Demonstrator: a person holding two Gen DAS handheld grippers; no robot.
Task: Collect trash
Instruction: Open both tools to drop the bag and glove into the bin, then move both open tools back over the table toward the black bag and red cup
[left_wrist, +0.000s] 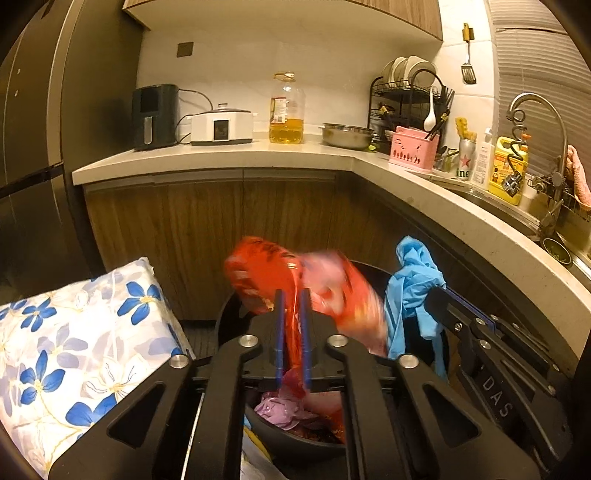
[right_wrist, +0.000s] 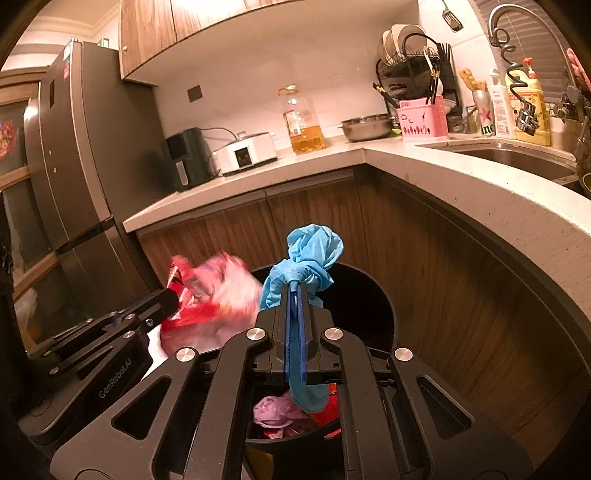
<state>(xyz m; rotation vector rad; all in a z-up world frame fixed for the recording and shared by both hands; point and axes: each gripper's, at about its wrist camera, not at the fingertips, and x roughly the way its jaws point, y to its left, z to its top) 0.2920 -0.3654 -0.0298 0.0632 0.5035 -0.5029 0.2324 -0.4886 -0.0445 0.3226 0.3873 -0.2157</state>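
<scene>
Two hand-held grippers work over one black bin (right_wrist: 373, 295) standing below the counter (left_wrist: 221, 155). The left hand-held gripper (left_wrist: 291, 295) has its jaws narrow, with one red bag (left_wrist: 266, 269) between the pads; the bag is blurred. The right hand-held gripper (right_wrist: 295, 286) is clamped tight on one blue glove (right_wrist: 310, 254), which hangs just beside the red bag. One purple wad (right_wrist: 277, 410) lies inside the bin.
</scene>
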